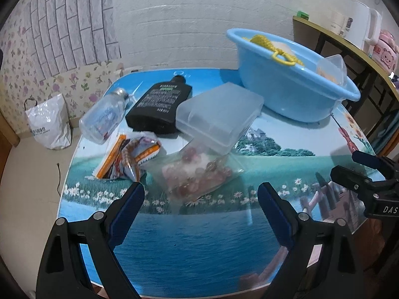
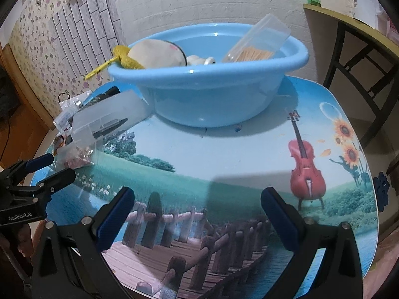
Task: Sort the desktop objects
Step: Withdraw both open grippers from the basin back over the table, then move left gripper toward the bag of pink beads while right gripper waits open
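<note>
Worktop (image 1: 274, 164), printed with a lake-and-meadow scene: its near rim is running out of frame behind both tools.

Left gripper (image 1: 201, 194): hovering with jaws standing wide, holding nothing, over bare print just short of the clutter.

Right gripper (image 2: 197, 199): likewise spread wide and carrying nothing, over the printed boardwalk.

Bead bag (image 1: 199, 174): clear pouch of reddish beads, lying nearest the left gripper; its far end is tucked under the frosted box (image 1: 219, 117).

Black bottle (image 1: 159, 104): lying flat, its right flank touching the box; label print too small to read.

Clear bottle (image 1: 103, 117): lying on its side at the worktop's left edge.

Snack wrappers (image 1: 129, 159): crumpled, orange and white, beside the bead bag.

Blue basin (image 2: 207, 82): sitting at the far edge, holding a yellow mesh item (image 2: 124, 58), a pale rounded object (image 2: 157, 53) of unclear kind, and a tilted clear tub of sticks (image 2: 259, 42).

Open room: the right half of the worktop, around the violin print (image 2: 305, 162), is lying free.
</note>
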Action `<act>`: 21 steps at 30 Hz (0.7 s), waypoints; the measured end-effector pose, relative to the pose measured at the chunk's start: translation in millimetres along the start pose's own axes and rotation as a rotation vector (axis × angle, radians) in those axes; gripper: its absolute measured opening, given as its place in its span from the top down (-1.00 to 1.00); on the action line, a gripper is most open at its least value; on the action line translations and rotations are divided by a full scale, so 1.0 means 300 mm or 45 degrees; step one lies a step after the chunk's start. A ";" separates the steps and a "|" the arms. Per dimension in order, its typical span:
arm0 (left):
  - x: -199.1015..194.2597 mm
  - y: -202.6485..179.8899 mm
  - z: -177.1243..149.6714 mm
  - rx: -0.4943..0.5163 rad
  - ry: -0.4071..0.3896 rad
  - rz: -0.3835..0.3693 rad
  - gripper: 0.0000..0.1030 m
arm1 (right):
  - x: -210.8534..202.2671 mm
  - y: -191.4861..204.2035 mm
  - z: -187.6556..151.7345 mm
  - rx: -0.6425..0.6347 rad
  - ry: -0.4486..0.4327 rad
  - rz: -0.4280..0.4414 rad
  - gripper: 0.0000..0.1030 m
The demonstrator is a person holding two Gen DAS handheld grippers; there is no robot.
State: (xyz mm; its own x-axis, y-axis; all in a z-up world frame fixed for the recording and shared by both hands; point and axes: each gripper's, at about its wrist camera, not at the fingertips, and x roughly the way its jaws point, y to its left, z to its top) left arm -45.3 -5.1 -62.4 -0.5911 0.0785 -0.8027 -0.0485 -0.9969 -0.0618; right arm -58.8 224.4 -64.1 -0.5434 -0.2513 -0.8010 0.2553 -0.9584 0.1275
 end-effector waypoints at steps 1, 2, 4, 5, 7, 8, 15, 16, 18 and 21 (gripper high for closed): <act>0.005 0.004 -0.002 -0.003 0.004 0.001 -0.79 | 0.004 0.001 -0.001 0.002 0.004 -0.001 -1.00; 0.007 0.009 -0.004 -0.004 0.007 0.002 -0.79 | 0.008 0.001 -0.002 0.003 0.007 -0.001 -1.00; 0.013 0.014 -0.007 -0.005 0.012 0.003 -0.79 | 0.015 0.001 -0.003 0.006 0.013 -0.002 -1.00; 0.015 0.016 -0.009 -0.006 0.016 0.002 -0.79 | 0.017 0.002 -0.004 0.006 0.016 -0.002 -1.00; 0.020 0.018 -0.013 -0.004 0.022 0.002 -0.79 | 0.021 0.005 -0.005 0.002 0.023 -0.001 -1.00; 0.023 0.018 -0.015 -0.003 0.026 0.003 -0.79 | 0.022 0.008 -0.005 -0.001 0.023 0.000 -1.00; 0.030 0.011 -0.017 0.012 0.041 0.007 -0.79 | 0.027 0.015 -0.012 -0.009 0.028 0.013 -1.00; 0.030 0.009 -0.018 0.016 0.043 0.010 -0.79 | 0.027 0.015 -0.012 -0.012 0.026 0.010 -1.00; 0.031 0.007 -0.020 0.021 0.042 0.016 -0.79 | 0.029 0.016 -0.013 -0.013 0.025 0.010 -1.00; 0.036 0.001 -0.022 0.030 0.035 0.030 -0.81 | 0.033 0.019 -0.015 -0.018 0.020 0.006 -1.00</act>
State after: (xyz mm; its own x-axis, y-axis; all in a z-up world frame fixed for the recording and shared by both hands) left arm -46.3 -4.5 -75.0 -0.5700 0.0547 -0.8198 -0.0543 -0.9981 -0.0289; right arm -59.2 216.9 -73.8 -0.5293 -0.2537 -0.8096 0.2693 -0.9551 0.1231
